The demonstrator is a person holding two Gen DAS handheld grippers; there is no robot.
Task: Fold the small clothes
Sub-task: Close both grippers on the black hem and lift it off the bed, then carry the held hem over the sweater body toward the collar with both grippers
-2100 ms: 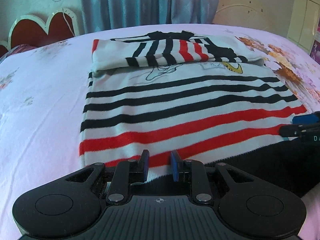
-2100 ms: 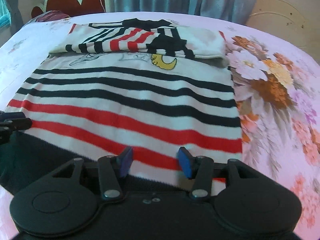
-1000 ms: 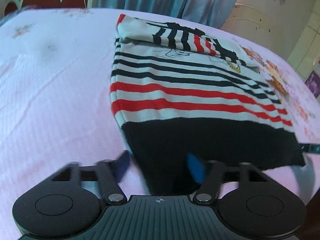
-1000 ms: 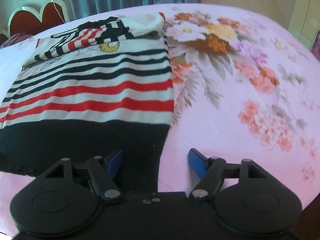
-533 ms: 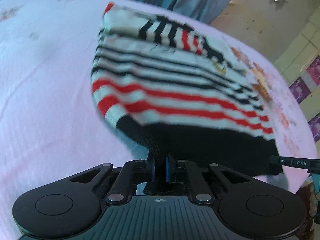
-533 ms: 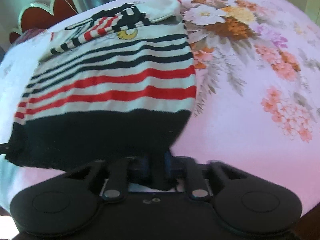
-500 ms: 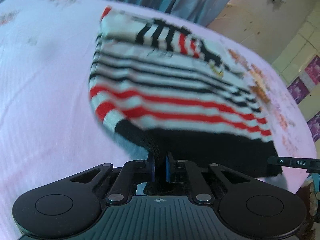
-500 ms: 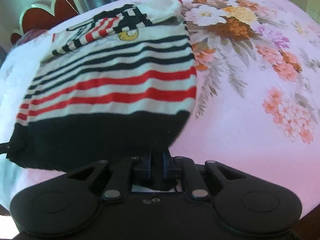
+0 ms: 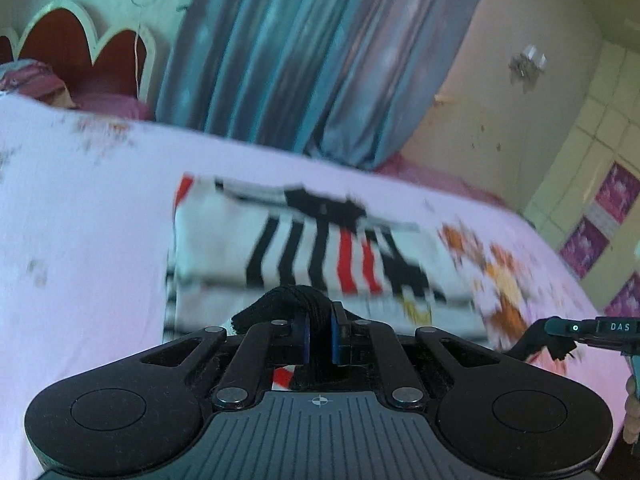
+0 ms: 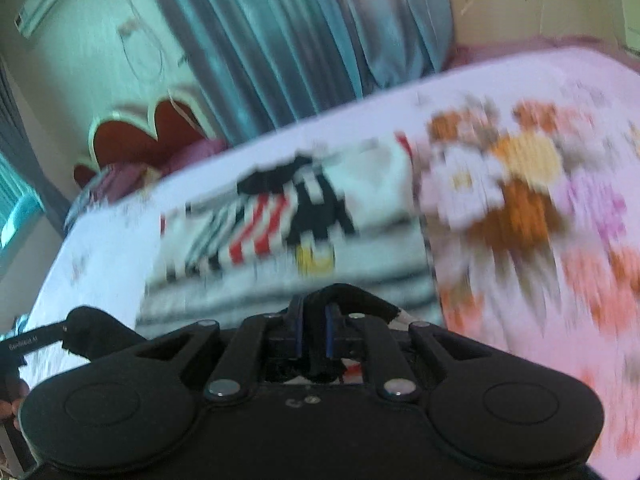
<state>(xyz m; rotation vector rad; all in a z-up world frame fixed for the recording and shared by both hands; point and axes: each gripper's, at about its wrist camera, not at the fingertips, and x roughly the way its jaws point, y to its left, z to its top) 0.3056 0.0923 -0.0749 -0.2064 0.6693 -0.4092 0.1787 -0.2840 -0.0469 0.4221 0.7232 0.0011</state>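
A small striped sweater point(image 9: 320, 256), white with black and red stripes and a black hem, lies on the pink bed; its sleeves are folded across the top. My left gripper point(image 9: 319, 336) is shut on the black hem's left corner point(image 9: 296, 300), lifted above the bed. My right gripper point(image 10: 313, 336) is shut on the hem's right corner point(image 10: 352, 296), also lifted. The sweater point(image 10: 288, 216) shows blurred in the right wrist view. Each gripper's tip appears at the edge of the other's view.
The pink bedsheet point(image 9: 80, 220) has a flower print point(image 10: 520, 184) to the right of the sweater. A red scalloped headboard point(image 9: 80, 52) and blue curtains point(image 9: 304, 52) stand behind the bed. A wall with tiles point(image 9: 600, 200) is at the right.
Both grippers closed on the black hem's corners, then lifted and carried it forward toward the sweater's top. The views tilted up and the lower stripes dropped out of sight.
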